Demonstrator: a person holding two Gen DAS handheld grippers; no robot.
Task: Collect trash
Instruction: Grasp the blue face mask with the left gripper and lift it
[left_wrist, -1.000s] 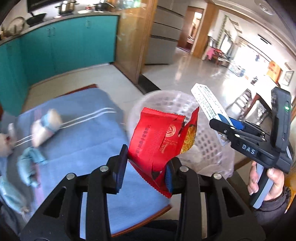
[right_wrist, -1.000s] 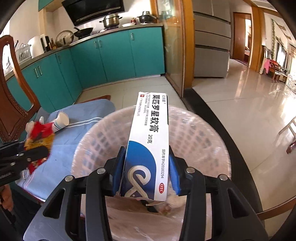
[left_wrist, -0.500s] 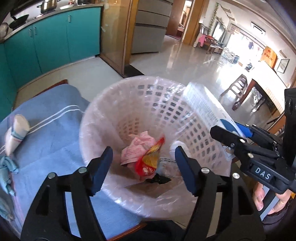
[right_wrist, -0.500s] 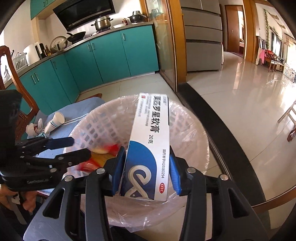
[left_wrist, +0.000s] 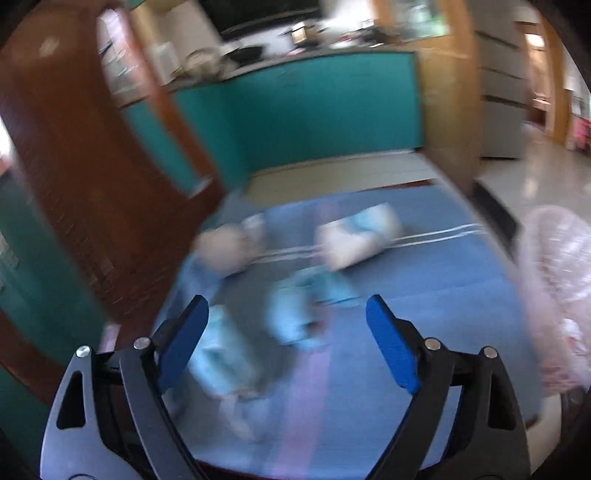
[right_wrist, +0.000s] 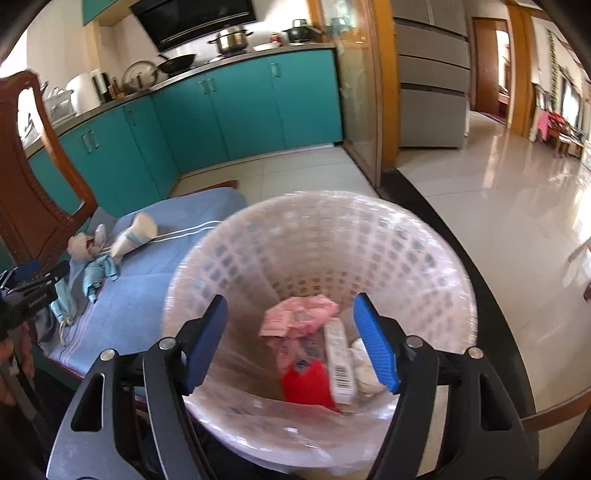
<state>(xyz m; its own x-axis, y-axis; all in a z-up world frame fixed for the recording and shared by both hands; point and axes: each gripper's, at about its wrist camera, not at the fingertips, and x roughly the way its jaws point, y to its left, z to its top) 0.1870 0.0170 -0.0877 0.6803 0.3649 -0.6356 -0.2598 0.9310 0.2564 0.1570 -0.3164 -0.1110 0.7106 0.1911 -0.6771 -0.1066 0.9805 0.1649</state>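
The white box (right_wrist: 339, 360) lies low in the middle of the right view, inside the pink basket (right_wrist: 321, 225), beside a red wrapper (right_wrist: 308, 384) and pink paper (right_wrist: 295, 317). The right gripper (right_wrist: 291, 341) hangs over the basket with nothing between its jaws, which are opening; it should lift clear without bumping the rim. More trash waits on the blue cloth (left_wrist: 424, 295); the left gripper (left_wrist: 288, 332), jaws opening and empty, should slow down, line up over the light blue scrap (left_wrist: 295, 317) in the blurry middle, then close gently.
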